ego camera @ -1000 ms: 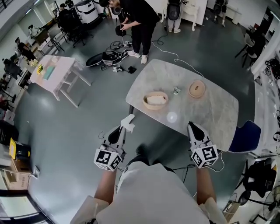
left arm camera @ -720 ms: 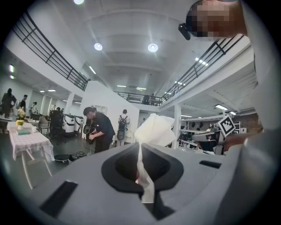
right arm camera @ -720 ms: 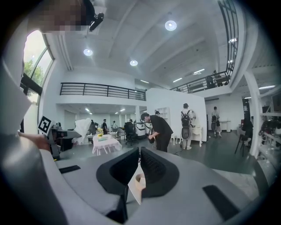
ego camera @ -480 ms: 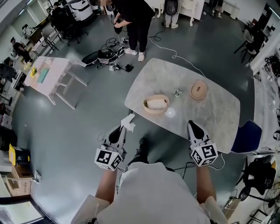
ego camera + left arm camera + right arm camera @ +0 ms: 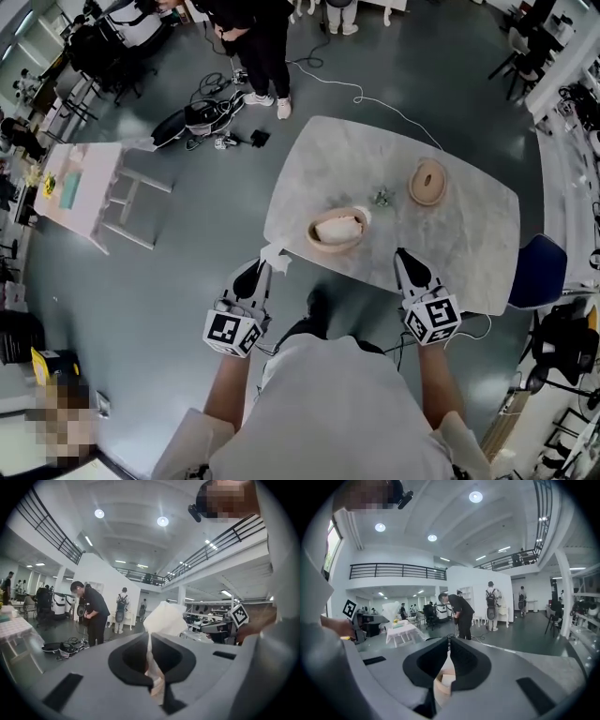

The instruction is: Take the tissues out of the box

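A: The tissue (image 5: pixel 165 618) in the left claw (image 5: pixel 263 267), is it paper?
B: Thin white paper, soft and creased. The left claw and the right claw (image 5: pixel 402 255) are matt grey plastic.
A: And the table (image 5: pixel 450 234)?
B: Smooth, pale, marbled. The box (image 5: pixel 319 242) looks matt tan wood; the floor (image 5: pixel 187 244) is glossy.

1. Floor (image 5: pixel 169 244): grey, smooth, glossy.
2. Table (image 5: pixel 469 234): pale marble-look top, rounded corners.
3. Chair (image 5: pixel 532 274): blue, just beside the table's right edge.
4. Side table (image 5: pixel 82 187): pale pink top, white legs, well apart at left.
5. Gear and cables (image 5: pixel 202 120): dark heap on the floor beyond the table.
6. Walls (image 5: pixel 473 581): white.
7. Balcony railing (image 5: pixel 398 571): dark bars, upper level.
8. Ceiling lights (image 5: pixel 162 521): round, lit.
9. Office chairs (image 5: pixel 94 47): dark, possibly several, far left.
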